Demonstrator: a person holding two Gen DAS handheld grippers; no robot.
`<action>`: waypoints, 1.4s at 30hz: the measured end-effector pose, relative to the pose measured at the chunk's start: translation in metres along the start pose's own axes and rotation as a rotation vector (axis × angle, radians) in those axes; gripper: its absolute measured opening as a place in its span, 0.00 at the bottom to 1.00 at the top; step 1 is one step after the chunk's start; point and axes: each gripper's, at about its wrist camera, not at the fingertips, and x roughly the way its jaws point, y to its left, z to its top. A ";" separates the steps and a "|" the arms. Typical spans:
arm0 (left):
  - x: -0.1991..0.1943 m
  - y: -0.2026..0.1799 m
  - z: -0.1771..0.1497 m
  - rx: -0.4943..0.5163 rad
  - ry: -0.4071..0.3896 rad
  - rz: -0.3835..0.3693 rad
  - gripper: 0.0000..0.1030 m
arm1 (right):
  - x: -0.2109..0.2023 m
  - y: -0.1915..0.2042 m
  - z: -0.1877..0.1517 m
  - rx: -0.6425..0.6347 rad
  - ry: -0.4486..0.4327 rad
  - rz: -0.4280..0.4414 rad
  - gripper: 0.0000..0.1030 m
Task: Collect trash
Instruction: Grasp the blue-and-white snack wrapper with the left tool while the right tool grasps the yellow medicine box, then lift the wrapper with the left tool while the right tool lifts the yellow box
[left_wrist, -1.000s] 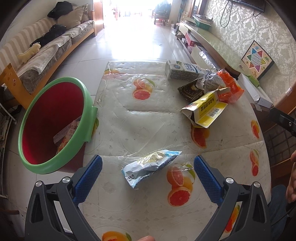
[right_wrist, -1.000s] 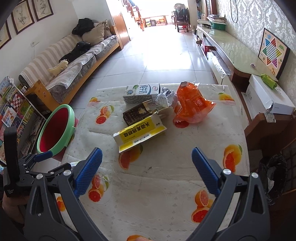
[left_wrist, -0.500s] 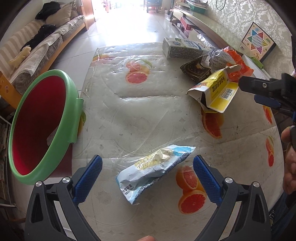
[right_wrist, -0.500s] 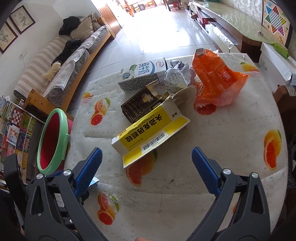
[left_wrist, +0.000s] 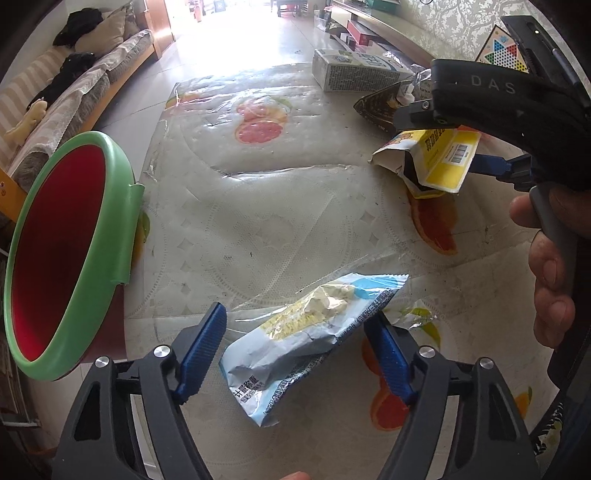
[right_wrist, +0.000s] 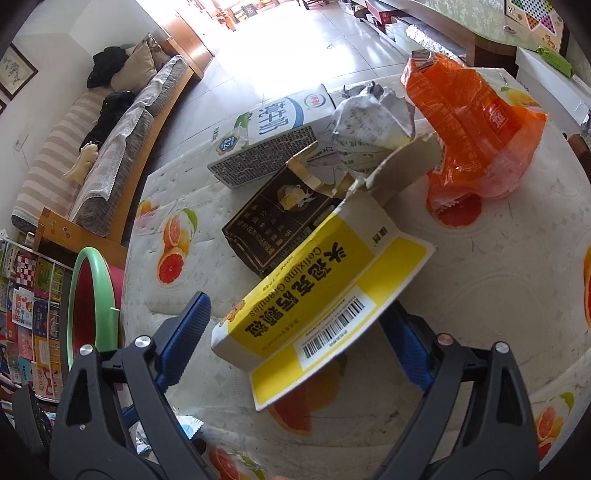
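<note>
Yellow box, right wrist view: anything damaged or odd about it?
Yes. The yellow box is torn open at its far end, a ragged cardboard flap sticking up. It lies skewed between the open fingers of the right gripper, propped against the dark box.

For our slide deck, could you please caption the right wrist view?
Open right gripper straddling a yellow medicine box on the fruit-print table, other litter beyond.
</note>
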 end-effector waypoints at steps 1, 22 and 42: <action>0.002 -0.001 0.000 0.005 0.003 0.001 0.64 | 0.002 -0.001 0.001 0.004 0.000 -0.001 0.85; -0.013 -0.001 0.003 -0.003 -0.036 -0.029 0.25 | -0.032 -0.015 -0.009 -0.028 -0.020 0.035 0.35; -0.048 -0.020 -0.007 -0.013 -0.091 -0.047 0.25 | -0.067 -0.037 -0.038 -0.120 0.019 0.009 0.31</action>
